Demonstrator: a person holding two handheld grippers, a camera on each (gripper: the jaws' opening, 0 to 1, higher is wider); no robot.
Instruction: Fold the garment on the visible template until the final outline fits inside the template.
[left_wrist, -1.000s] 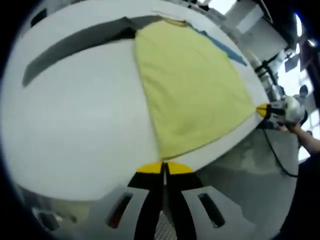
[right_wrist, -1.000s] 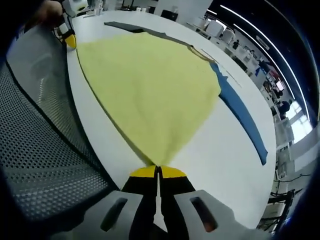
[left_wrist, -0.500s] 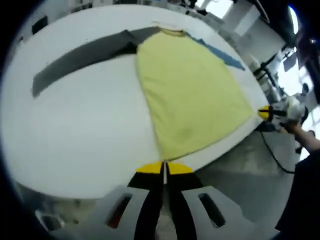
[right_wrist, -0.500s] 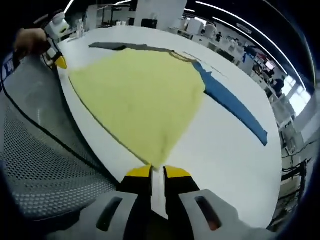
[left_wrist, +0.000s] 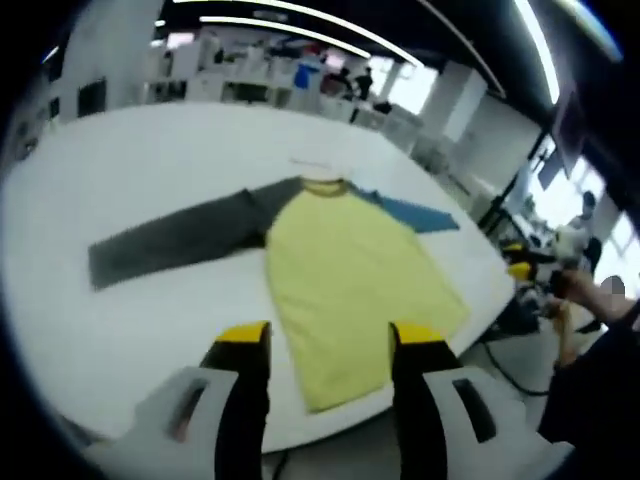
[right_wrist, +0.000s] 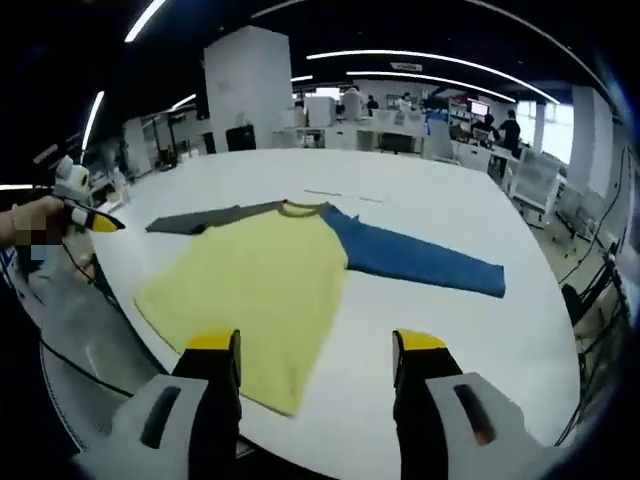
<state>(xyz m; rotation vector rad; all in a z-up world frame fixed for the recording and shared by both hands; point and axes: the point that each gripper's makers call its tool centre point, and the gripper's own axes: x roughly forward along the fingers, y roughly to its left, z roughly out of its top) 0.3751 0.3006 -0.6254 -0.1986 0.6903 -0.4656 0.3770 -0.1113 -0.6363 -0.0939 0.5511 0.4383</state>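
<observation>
The garment (left_wrist: 345, 280) lies flat beyond both wide-spread tools.

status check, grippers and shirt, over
Left hand-held gripper open, right hand-held gripper open, both off the cloth. Shirt flat on table, sleeves spread, unfolded. Nothing in the way.

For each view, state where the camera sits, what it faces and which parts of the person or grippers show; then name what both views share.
Left gripper view: rides on the open left gripper, facing across the white table at the shirt; the right gripper and a hand show at right.
Right gripper view: rides on the open right gripper, facing the shirt from the hem's other corner; the left gripper and a hand show at left.
Shared: shirt, table.
</observation>
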